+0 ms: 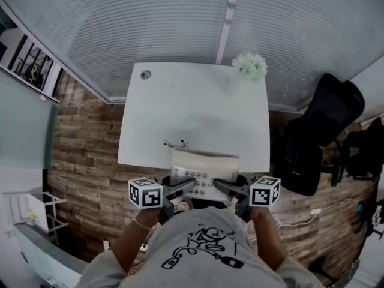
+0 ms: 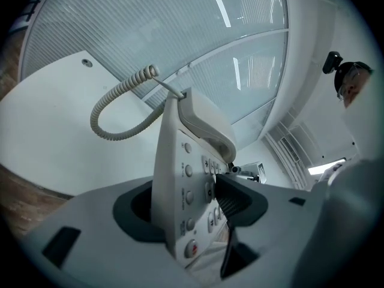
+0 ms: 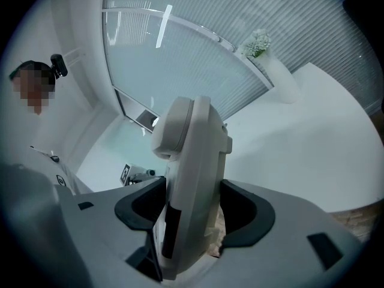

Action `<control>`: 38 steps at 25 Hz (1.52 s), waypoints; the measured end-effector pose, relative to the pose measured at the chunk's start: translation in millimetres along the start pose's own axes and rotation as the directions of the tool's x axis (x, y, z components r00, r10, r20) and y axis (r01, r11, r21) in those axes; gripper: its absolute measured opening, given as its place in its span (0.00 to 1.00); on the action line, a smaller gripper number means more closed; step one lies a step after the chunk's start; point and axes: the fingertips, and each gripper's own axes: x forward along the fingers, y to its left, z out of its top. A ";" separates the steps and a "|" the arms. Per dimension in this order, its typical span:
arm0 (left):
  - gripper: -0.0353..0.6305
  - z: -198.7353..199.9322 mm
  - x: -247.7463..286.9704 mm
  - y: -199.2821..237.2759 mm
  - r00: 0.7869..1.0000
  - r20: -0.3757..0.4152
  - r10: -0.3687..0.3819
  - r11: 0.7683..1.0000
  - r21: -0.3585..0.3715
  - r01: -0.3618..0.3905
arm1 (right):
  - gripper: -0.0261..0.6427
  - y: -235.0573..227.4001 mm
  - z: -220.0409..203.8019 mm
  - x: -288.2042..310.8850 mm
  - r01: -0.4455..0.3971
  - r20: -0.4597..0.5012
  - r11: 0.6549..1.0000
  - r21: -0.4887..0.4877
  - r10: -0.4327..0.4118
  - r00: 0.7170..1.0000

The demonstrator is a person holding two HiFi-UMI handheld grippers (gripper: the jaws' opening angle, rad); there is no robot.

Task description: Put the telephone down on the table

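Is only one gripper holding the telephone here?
No, in the head view the left gripper and the right gripper each clamp one side of the telephone.

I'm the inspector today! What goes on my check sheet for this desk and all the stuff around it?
Surface: white table, with a round hole at one far corner.
Job's things: telephone, held at the table's near edge, not yet set down.
Clutter: white flowers at the other far corner.
Grippers: left gripper and right gripper, each shut on one side of the telephone.
Cables: coiled cord loops out from the telephone; white cable lies on the floor.
Surroundings: black chair, wood floor.
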 end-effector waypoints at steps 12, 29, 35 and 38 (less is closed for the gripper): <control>0.44 44.5 41.0 11.9 0.999 0.019 0.027 0.999 -0.028 -0.027 | 0.48 -35.4 54.0 2.2 -0.024 -0.039 1.000 0.006 0.024 0.999; 0.44 72.6 79.6 23.7 0.998 0.025 0.053 0.997 -0.051 -0.052 | 0.48 -71.0 90.6 -0.8 -0.040 -0.056 0.999 0.026 0.042 0.998; 0.44 77.2 89.7 23.4 0.998 0.036 0.058 0.997 -0.048 -0.057 | 0.48 -78.5 98.0 -5.1 -0.046 -0.059 0.998 0.029 0.048 0.997; 0.44 76.5 89.4 21.7 0.997 0.039 0.061 0.997 -0.049 -0.059 | 0.48 -78.5 98.0 -6.5 -0.048 -0.063 0.999 0.026 0.049 0.997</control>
